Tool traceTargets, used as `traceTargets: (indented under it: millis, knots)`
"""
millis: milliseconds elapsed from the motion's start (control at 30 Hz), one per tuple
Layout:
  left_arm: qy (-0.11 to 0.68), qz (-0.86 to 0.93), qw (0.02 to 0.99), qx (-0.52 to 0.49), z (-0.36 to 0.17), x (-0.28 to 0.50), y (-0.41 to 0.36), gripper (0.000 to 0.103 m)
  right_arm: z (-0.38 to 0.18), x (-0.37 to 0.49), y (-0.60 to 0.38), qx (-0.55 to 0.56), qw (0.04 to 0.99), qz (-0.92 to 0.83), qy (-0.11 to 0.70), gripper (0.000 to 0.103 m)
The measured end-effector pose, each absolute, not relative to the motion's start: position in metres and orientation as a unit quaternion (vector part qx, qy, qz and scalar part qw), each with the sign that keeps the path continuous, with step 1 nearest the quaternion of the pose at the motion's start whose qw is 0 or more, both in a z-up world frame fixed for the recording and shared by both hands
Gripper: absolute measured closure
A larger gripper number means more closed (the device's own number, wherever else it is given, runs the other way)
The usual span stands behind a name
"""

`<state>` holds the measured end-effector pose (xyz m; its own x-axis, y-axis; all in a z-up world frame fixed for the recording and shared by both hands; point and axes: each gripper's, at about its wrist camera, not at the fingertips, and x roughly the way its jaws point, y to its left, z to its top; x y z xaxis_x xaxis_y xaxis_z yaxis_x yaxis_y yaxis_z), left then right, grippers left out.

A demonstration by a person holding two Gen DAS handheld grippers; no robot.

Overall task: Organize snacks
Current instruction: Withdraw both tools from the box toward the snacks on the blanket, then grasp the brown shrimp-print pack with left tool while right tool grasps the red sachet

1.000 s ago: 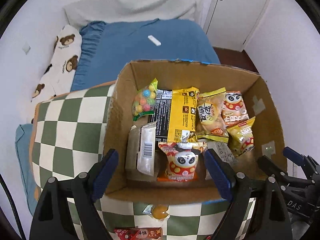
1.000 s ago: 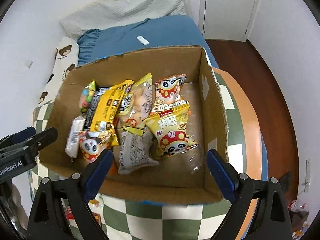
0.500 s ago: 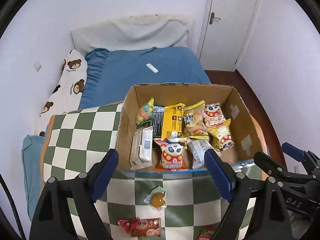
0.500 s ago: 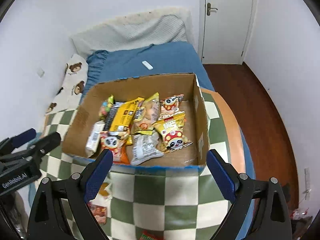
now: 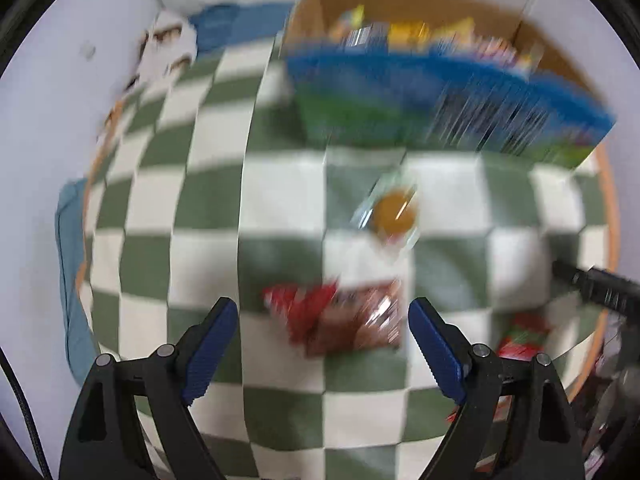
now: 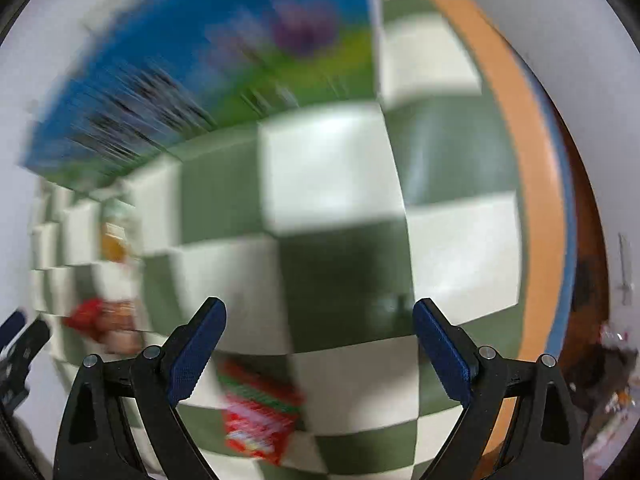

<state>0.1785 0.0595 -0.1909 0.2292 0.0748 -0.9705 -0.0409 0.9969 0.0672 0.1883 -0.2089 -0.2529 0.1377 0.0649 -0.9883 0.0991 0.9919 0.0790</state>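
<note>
Motion blur throughout. Left tongs [image 5: 322,334] released, poised over red snack packet [image 5: 340,322] on checkered surface [image 5: 280,200]. Right tongs [image 6: 320,336] released, empty; second red packet [image 6: 256,412] below. Cardboard box [image 5: 440,92] of snacks behind.

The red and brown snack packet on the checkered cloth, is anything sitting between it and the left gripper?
Nothing visible. The red and brown snack packet lies flat on the checkered cloth, just ahead of the open left gripper, with no other item in the gap. The orange jelly cup lies beyond it, toward the cardboard box.
</note>
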Motion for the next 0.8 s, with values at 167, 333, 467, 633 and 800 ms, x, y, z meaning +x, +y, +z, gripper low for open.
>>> traceTargets:
  millis: [167,333,467,633,800]
  knots:
    - [0.651,0.041,0.757,0.034,-0.231,0.165,0.072,0.015,-0.290,0.194,-0.214,0.075,0.736,-0.021,0.673,0.000]
    - [0.664,0.017,0.744,0.071,-0.245,0.158,0.075,0.015,-0.298,0.201,-0.215,0.069,0.711,-0.019,0.700,0.000]
    - [0.652,-0.014,0.749,0.120,-0.238,0.158,0.063,0.015,-0.280,0.193,-0.220,0.076,0.714,-0.013,0.696,0.010]
    - [0.629,-0.088,0.741,0.216,-0.227,0.167,0.026,0.015,-0.245,0.147,-0.210,0.129,0.726,0.025,0.675,0.019]
    - [0.619,-0.172,0.689,0.335,-0.239,0.171,-0.010,0.015,-0.242,0.093,-0.186,0.157,0.712,0.054,0.682,0.019]
